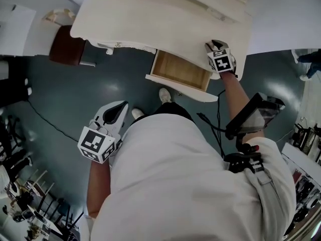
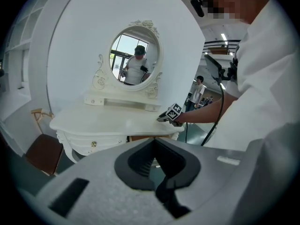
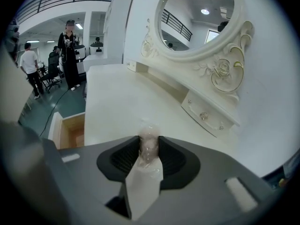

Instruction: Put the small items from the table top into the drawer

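Note:
In the right gripper view a small pale item in a clear plastic wrapper (image 3: 148, 149) stands up between the jaws. My right gripper (image 3: 149, 143) is shut on it, just above the white dressing table top (image 3: 122, 107). From the head view, that right gripper (image 1: 216, 46) is at the table's (image 1: 160, 19) near right corner. The open wooden drawer (image 1: 156, 64) lies just left of and below it, and shows at the left in the right gripper view as the drawer (image 3: 70, 130). My left gripper (image 1: 114, 115) hangs low over the floor, away from the table, and its jaws (image 2: 154, 159) are shut with nothing in them.
An oval mirror (image 3: 197, 18) on an ornate base with a little knobbed drawer (image 3: 206, 115) stands at the table's back. A brown chair (image 1: 67, 46) is at the table's left end. Cables run across the grey floor (image 1: 65, 109). People stand far off (image 3: 70, 55).

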Action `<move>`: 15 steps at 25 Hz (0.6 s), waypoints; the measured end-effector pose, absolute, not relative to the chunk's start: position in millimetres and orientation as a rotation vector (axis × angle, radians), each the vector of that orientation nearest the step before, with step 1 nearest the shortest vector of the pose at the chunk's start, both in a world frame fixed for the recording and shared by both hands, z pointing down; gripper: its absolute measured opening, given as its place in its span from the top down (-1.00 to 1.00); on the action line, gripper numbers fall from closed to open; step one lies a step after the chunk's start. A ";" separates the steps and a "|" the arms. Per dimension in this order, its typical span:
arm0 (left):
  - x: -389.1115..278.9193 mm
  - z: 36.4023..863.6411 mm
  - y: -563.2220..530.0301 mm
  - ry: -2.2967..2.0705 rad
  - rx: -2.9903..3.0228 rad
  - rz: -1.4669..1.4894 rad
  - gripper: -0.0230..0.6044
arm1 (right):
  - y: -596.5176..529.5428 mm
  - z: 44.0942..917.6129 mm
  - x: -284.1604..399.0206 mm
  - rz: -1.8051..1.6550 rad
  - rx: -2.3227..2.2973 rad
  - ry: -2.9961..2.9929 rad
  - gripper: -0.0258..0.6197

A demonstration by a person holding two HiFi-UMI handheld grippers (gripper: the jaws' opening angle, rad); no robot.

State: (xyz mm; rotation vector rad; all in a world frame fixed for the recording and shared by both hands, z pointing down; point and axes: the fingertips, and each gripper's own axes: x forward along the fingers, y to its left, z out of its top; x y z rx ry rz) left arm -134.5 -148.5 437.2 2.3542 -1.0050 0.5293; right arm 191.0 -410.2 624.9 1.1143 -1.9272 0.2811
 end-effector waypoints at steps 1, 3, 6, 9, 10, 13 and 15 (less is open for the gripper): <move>-135.6 435.1 -148.3 -0.996 2.364 0.528 0.92 | -405.0 621.7 185.3 0.275 1.106 -1.934 0.51; -137.5 431.4 -148.0 -0.981 2.380 0.526 0.92 | -394.6 616.6 174.6 0.272 1.092 -1.947 0.52; -140.7 428.9 -147.1 -0.963 2.396 0.523 0.92 | -380.4 613.0 159.8 0.273 1.071 -1.963 0.52; -146.2 427.4 -144.9 -0.950 2.409 0.522 0.92 | -368.4 610.9 144.0 0.267 1.050 -1.980 0.52; -148.5 427.1 -143.9 -0.949 2.411 0.521 0.92 | -365.1 610.4 138.0 0.266 1.042 -1.988 0.52; -152.7 426.9 -138.5 -0.950 2.411 0.518 0.92 | -351.7 610.6 123.8 0.267 1.006 -2.000 0.53; -155.2 426.2 -132.4 -0.951 2.408 0.517 0.92 | -341.8 609.5 115.0 0.254 0.978 -2.007 0.53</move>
